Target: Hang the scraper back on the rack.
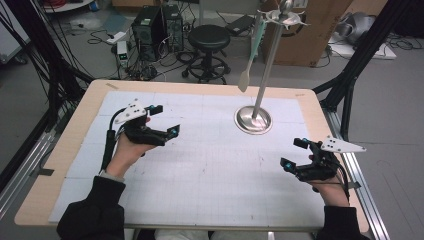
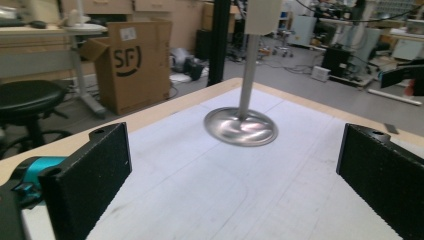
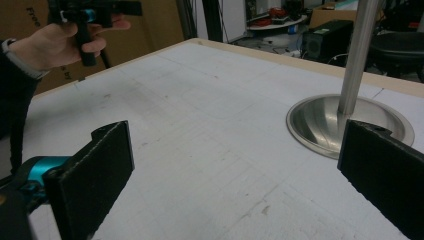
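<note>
two grippers sit over the table (image 1: 70, 150), and both have nothing in them. the left gripper (image 1: 162, 120) is in the person's left hand (image 1: 127, 150), near the left edge of the table and a bit toward the far side. its jaws stand wide apart with only bare white mat between them. the right gripper (image 1: 295, 152) is in the right hand (image 1: 330, 192), close to the right edge and near the front. its jaws stand wide apart too, with nothing between them.

a shiny metal stand (image 1: 254, 120) is on the far right part of the table, well apart from both grippers. its round base lies flat and its thin pole goes straight up. a spatula (image 1: 248, 65) with a green handle hangs from the top of the stand, with its pale flat end pointing down, above the far edge.
</note>
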Tool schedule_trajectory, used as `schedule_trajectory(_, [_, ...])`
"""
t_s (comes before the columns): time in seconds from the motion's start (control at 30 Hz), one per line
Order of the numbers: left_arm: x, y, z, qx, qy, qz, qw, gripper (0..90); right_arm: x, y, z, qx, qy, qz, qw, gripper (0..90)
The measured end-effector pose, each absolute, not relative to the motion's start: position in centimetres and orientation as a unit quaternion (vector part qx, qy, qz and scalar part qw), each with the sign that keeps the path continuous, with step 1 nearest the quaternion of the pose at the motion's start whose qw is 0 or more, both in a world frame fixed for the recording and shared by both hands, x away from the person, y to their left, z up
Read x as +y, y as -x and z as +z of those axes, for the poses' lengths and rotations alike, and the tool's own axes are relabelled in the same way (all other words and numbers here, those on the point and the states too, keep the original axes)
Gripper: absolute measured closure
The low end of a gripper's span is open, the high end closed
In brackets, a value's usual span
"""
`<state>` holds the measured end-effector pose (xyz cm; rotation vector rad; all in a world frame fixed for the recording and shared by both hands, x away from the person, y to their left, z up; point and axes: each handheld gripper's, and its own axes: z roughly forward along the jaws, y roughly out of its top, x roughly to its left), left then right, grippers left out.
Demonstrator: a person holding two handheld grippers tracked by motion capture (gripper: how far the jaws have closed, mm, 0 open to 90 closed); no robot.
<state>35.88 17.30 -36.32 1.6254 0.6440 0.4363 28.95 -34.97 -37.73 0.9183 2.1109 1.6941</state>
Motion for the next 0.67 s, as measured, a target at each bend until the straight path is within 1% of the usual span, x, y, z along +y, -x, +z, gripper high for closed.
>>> schedule_trajectory(0.13, [18.8, -34.6, -37.0, 0.282, -0.709, 0.202, 0.614, 1.7, -35.1, -29.1, -37.7, 0.728, -0.322, 0.588, 0.145, 0.5])
schedule_trajectory(0.2, [19.4, -33.7, -37.4, 0.281, -0.706, 0.216, 0.613, 1.7, -35.3, -29.1, -37.6, 0.721, -0.327, 0.592, 0.15, 0.5])
schedule_trajectory(0.33, [20.7, -32.8, -38.4, 0.293, -0.712, 0.223, 0.597, 1.7, -35.9, -29.1, -37.4, 0.706, -0.337, 0.601, 0.166, 0.5])
schedule_trajectory(0.47, [21.4, -32.4, -39.1, 0.317, -0.72, 0.21, 0.581, 1.7, -36.4, -29.1, -37.6, 0.694, -0.348, 0.605, 0.176, 0.5])
schedule_trajectory(0.67, [21.0, -32.1, -39.1, 0.309, -0.727, 0.208, 0.577, 1.7, -36.9, -29.0, -37.7, 0.681, -0.358, 0.612, 0.184, 0.5])
